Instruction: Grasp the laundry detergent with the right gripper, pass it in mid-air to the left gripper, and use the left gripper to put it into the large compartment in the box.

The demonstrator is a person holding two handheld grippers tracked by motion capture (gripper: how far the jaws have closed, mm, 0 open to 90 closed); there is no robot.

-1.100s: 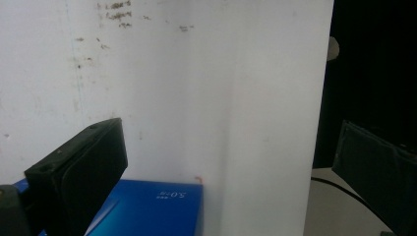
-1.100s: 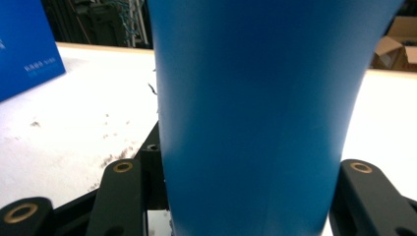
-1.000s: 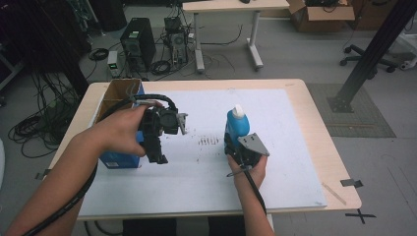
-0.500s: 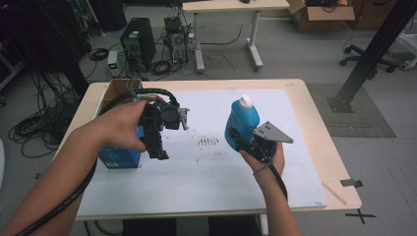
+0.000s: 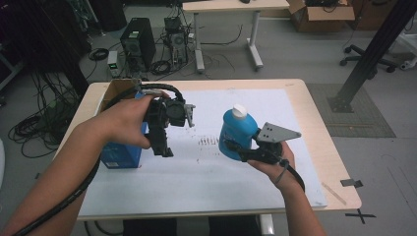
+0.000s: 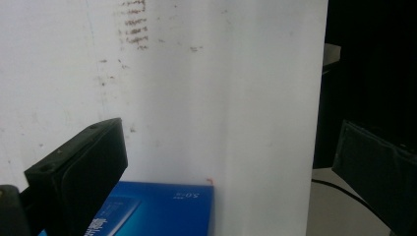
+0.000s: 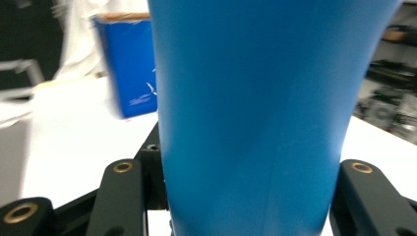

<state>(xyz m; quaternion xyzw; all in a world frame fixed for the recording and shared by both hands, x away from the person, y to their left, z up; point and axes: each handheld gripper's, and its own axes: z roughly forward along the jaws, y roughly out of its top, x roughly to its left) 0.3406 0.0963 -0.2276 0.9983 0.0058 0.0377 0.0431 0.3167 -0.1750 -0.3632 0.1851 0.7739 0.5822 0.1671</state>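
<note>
Right tongs point(image 5: 235, 147) clenched the blue bottle point(image 5: 237, 132) low above the bench point(image 5: 314, 142); it could tip out. Left tongs point(image 6: 216, 162) hung released.

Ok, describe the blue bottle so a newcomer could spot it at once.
Start at the white sheet covering the wooden table. Right of its middle, the right gripper clamps the blue bottle. Unlike the squared blue box at the sheet's left edge, it is rounded and white-capped.

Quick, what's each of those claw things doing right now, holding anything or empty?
Left gripper: open, nothing between its jaws.
Right gripper: closed on the blue bottle.
</note>
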